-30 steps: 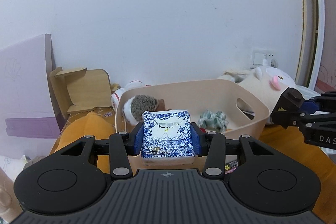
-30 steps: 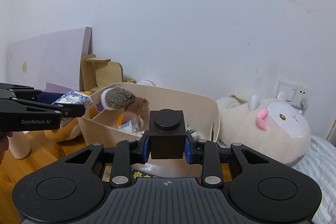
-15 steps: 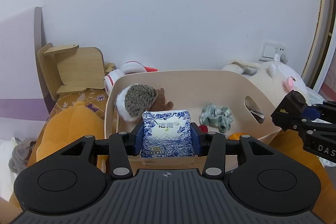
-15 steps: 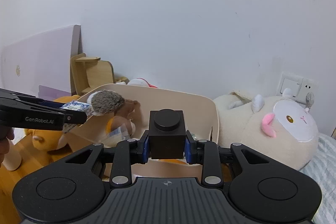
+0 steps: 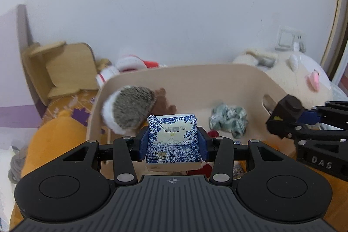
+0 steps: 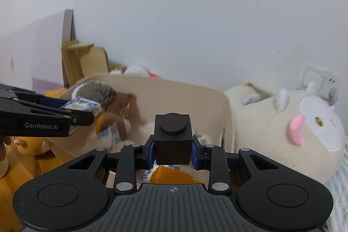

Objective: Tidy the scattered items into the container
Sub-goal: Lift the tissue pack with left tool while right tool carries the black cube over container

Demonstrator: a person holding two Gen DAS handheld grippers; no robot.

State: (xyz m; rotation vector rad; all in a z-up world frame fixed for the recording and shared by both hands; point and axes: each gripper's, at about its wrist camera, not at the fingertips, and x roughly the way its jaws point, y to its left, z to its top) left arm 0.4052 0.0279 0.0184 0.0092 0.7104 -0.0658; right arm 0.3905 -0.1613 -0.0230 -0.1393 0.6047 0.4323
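My left gripper [image 5: 173, 142] is shut on a blue-and-white tissue pack [image 5: 173, 140], held over the near side of the beige container [image 5: 195, 77]. My right gripper [image 6: 173, 150] is shut on a dark brown one-stud block [image 6: 173, 138], over the container's [image 6: 174, 90] near right part. In the left wrist view the right gripper [image 5: 282, 121] and its block [image 5: 287, 110] hang by the container's right handle cut-out. In the right wrist view the left gripper [image 6: 82, 114] and tissue pack [image 6: 82, 107] show at the left. A hedgehog plush [image 5: 130, 110] and a green scrunchie [image 5: 228, 121] lie inside.
A big cream plush [image 6: 293, 129] lies right of the container, with a wall socket [image 6: 317, 79] above it. An orange plush [image 5: 56, 140] sits at the left, a wooden stand [image 5: 65, 71] and a red-and-white plush [image 5: 128, 66] behind. A lilac board [image 6: 32, 58] leans on the wall.
Both grippers have come closer to the container and tipped downwards, each still holding its item; the container now fills more of both views.
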